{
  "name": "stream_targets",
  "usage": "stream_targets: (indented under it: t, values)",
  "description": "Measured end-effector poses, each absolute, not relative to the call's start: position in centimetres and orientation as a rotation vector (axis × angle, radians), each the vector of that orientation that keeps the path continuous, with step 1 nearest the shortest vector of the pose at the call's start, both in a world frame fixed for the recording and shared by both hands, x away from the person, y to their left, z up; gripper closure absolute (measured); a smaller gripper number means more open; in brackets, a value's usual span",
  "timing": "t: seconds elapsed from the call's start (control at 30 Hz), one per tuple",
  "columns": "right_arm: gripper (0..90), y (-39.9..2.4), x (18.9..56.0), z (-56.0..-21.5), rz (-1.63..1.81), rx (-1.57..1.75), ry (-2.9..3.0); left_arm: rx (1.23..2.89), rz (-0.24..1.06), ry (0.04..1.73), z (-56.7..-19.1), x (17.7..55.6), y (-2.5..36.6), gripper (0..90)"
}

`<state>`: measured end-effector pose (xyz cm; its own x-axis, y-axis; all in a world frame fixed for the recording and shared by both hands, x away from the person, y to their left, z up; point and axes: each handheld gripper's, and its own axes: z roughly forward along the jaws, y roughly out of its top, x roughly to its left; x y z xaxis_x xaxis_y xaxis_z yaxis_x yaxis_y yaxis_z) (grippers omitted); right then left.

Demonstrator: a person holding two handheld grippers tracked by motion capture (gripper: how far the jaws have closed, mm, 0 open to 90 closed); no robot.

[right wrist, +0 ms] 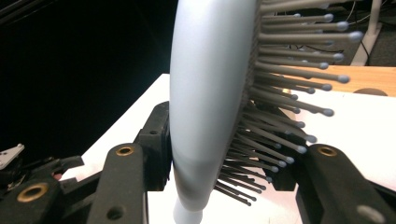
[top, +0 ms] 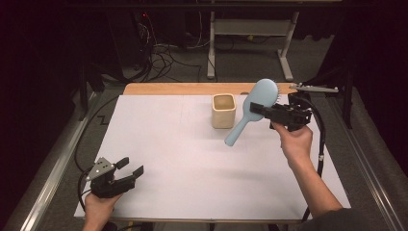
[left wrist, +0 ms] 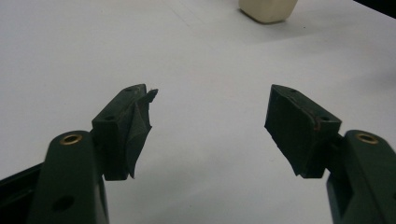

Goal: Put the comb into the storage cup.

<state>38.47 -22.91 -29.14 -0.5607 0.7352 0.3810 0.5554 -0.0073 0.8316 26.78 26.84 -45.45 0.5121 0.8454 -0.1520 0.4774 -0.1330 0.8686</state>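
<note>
right gripper (top: 257, 109): my jaws are pinching the hairbrush, one jaw flat on its smooth back, the other pushed into the bristles

hairbrush (top: 252, 110): light blue, up in the air over the far right part of the table, not touching anything below. head points up and away, handle slants down toward the middle of the table

hairbrush up close (right wrist: 210, 93): from the right gripper view it stands nearly upright between my jaws, bristles with the little ball tips sticking out to the right side, and the grip sits low on the head just above where the handle starts

left gripper (top: 130, 168): jaws spread wide, nothing between them, parked over the near left corner of the table, well apart from the brush

left gripper close-up (left wrist: 210, 121): bare white surface showing between the two pads, and the left pad looks kinda frayed at its tip

cup (top: 224, 110): cream coloured, squarish, standing upright at the far middle of the table, just to the left of the brush handle. can't tell if they touch, looks like a small gap

table (top: 183, 159): white sheet on top, with a wooden edge showing along the far side
</note>
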Motion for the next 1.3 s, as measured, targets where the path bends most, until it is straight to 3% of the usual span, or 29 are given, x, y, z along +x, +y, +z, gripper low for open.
stream_targets:
  t: [1.3]
  values:
    - [52.8,-20.6,43.9,-27.1,1.519,1.426,1.977,1.782,0.465,1.099,-45.5,26.8,26.8,31.7]
